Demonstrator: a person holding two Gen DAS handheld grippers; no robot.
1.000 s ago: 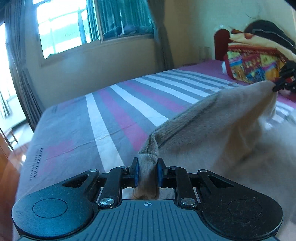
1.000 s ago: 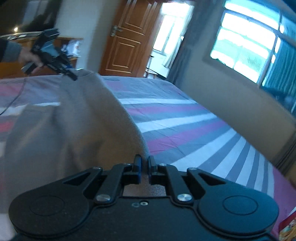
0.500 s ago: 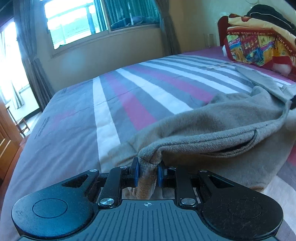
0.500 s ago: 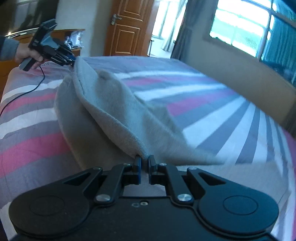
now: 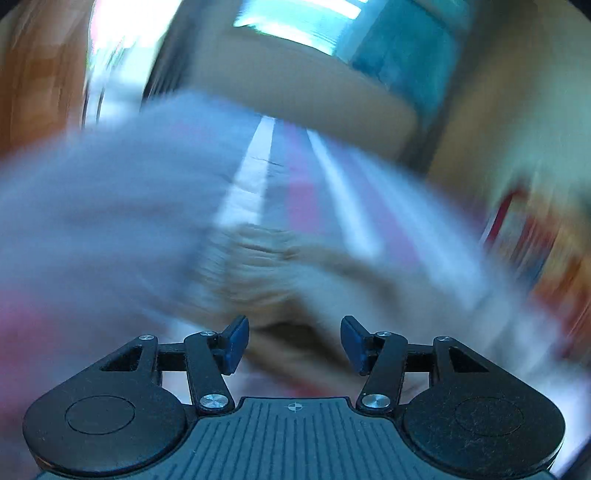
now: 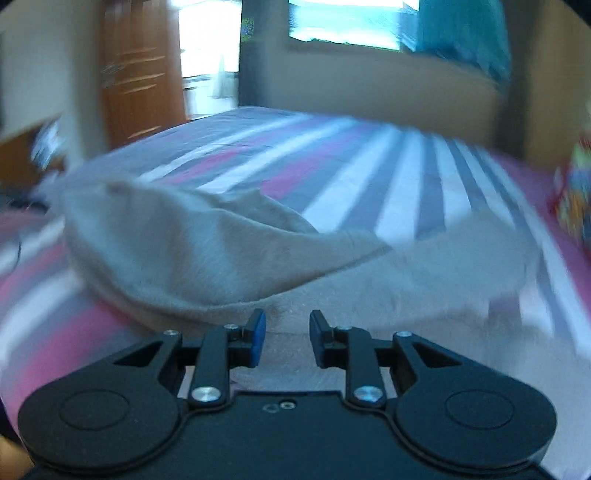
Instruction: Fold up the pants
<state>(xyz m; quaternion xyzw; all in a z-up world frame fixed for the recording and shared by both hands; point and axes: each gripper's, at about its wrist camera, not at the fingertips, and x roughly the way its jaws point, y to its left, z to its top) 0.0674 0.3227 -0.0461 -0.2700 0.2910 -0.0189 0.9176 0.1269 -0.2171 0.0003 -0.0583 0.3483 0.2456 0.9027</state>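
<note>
The grey-beige pants [image 6: 229, 254] lie in a folded heap on the striped bed [image 6: 369, 177]. In the blurred left wrist view the pants [image 5: 280, 273] sit just ahead of my left gripper [image 5: 294, 343]. Its jaws are opening and stand well apart; the pads press on nothing. My right gripper [image 6: 283, 338] hangs low over the near edge of the cloth. Its jaws are opening too, with cloth behind the gap and neither pad pressing it.
The bed's striped sheet runs toward a window wall [image 6: 351, 22]. A wooden door [image 6: 140, 77] stands at the left. Colourful bedding [image 6: 576, 199] is piled at the right edge of the bed. The left wrist view is heavily motion-blurred.
Both grippers have let go of the pants and their jaws have parted. The lifted cloth has dropped onto the bed. Both views have rolled and sunk toward the sheet.
</note>
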